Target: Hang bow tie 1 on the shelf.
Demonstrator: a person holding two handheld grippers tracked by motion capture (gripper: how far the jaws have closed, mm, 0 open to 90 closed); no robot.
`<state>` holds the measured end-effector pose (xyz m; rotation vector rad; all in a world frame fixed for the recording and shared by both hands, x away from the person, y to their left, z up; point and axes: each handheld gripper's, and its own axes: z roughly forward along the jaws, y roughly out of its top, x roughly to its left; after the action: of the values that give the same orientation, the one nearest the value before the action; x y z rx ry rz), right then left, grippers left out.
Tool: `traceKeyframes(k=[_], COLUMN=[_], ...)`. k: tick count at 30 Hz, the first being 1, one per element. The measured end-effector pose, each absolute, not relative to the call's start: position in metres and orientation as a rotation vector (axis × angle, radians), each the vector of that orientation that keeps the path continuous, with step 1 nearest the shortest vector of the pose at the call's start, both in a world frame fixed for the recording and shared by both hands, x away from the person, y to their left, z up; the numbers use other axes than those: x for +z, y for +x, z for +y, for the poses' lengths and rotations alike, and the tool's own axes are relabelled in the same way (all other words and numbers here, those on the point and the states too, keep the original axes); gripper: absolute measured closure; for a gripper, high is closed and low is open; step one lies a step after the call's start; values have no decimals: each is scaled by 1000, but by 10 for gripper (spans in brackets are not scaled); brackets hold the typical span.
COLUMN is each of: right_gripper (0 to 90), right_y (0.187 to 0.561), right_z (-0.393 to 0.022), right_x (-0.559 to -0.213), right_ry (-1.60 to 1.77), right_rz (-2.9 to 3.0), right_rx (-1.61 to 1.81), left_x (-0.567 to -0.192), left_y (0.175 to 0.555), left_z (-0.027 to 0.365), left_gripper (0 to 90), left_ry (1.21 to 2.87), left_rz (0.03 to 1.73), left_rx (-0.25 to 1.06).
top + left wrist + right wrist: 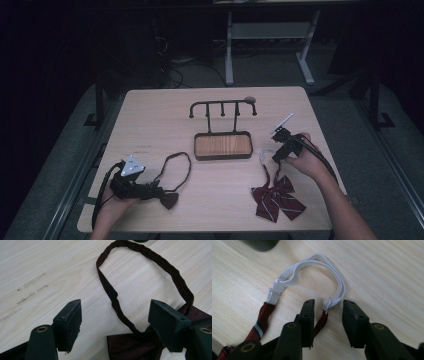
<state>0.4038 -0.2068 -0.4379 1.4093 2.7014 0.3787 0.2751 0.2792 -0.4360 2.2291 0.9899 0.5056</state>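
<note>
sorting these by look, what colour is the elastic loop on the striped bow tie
White; the elastic loop shows best in the right gripper view.

Satiny cloth bow tie [135, 345], matt wooden table [50, 270]

We see what looks like a dim lab: a lone wooden table [150, 115] on grey flooring, loose cables [172, 65] and a metal desk frame [270, 35] behind
</note>
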Motion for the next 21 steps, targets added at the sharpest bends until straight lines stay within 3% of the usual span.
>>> traceKeyframes(k=[13,21], right_gripper=[823,834], right_y=[403,399], right_z=[-205,-212], right_x=[-440,-432], right_ry=[1392,1416], right_rz=[2694,2708], right_rx=[313,371], left_x=[-436,-436], left_y=[275,275], left_z=[279,279], left_gripper=[275,275], left_ry=[2225,2227], left_rz=[990,988], left_rx=[504,506])
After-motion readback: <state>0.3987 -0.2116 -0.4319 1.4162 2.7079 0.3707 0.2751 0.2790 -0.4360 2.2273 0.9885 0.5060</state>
